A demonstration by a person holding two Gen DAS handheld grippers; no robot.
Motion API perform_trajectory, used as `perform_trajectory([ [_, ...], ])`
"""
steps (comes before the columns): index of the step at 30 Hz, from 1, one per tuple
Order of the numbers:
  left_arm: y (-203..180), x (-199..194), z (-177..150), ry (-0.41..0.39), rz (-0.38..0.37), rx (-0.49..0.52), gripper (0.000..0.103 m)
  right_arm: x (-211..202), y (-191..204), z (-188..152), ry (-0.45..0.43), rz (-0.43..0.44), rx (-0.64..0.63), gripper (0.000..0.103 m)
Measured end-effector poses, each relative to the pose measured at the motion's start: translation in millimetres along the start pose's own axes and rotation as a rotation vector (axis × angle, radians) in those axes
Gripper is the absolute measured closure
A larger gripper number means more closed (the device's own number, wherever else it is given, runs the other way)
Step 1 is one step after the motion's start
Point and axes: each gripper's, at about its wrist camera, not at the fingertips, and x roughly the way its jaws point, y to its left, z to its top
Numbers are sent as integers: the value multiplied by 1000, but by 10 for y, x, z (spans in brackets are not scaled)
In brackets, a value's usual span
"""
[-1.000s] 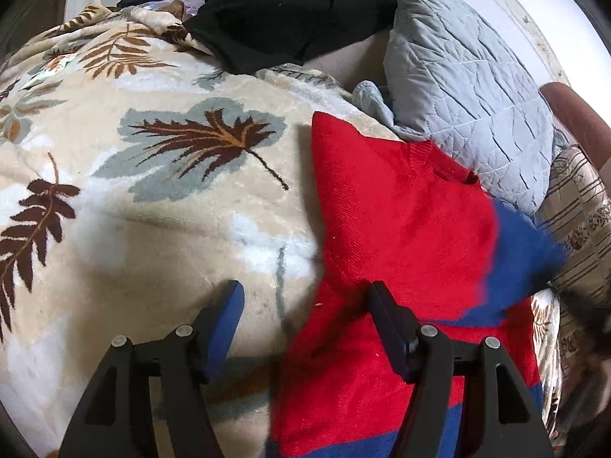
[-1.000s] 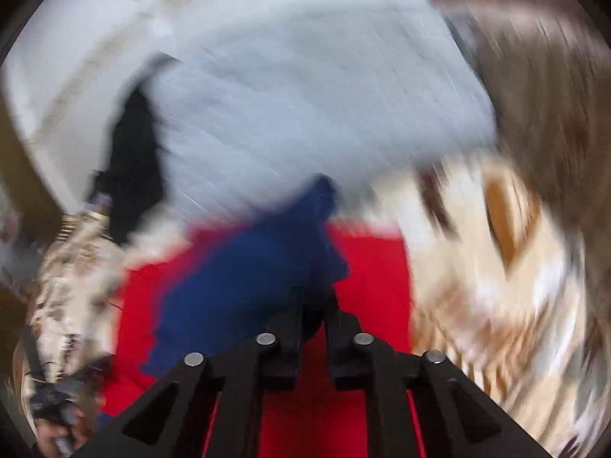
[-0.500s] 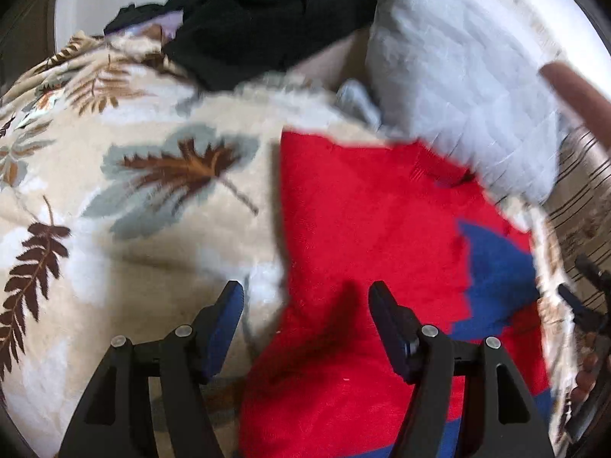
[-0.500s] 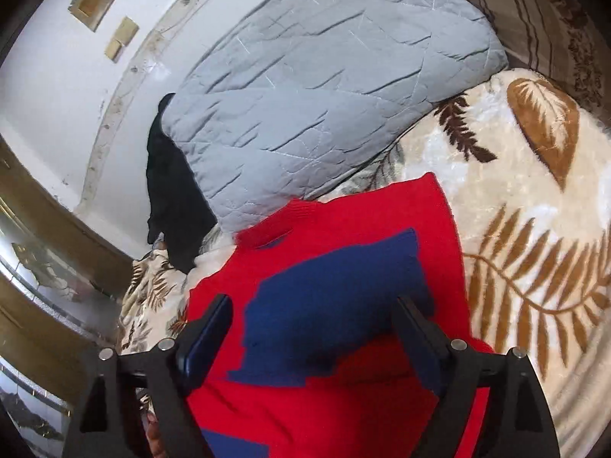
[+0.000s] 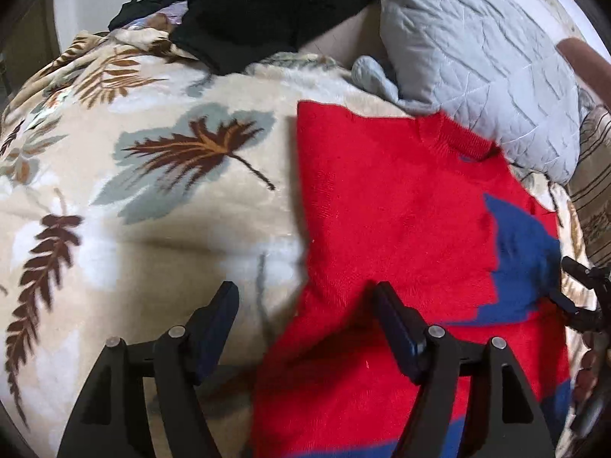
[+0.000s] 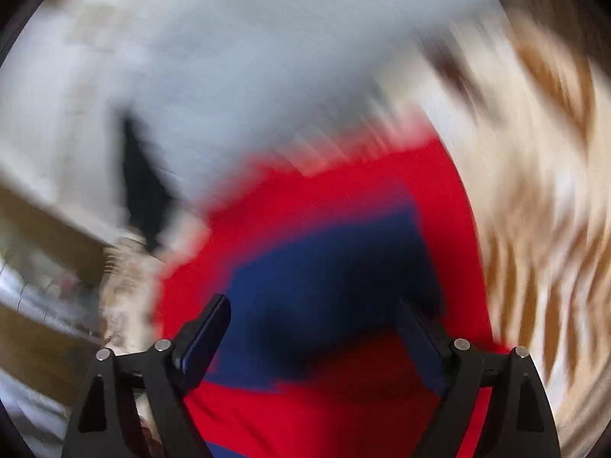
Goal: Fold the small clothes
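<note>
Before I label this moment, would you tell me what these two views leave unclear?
- Red sweater: its hem is cut off by the bottom edge of the left wrist view, behind the left claw.
- Right wrist view: motion blur smears everything beyond the right claw, so the blue sleeve has no sharp outline.
- Black garment: bunched and cut by the top edge; its type is unclear.
</note>
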Motion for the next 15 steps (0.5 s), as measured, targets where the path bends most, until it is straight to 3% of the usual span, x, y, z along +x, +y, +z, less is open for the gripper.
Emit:
perform_trajectory([
  [3, 101, -344, -135, -56, -18, 29, 29, -385, 5, -137, -98, 35, -36, 19],
  [7, 337, -760, -549, -65, -82, 11, 29, -939, -135, -495, -127, 52, -85, 18],
  [12, 530, -1109, -1377, -2, -171, -28, 29, -1478, -486, -1256, -51, 61, -115, 18],
  [15, 548, -1167, -1811, 75, -232, -53, 29, -1757, -734, -1669, -53, 63, -88, 18],
])
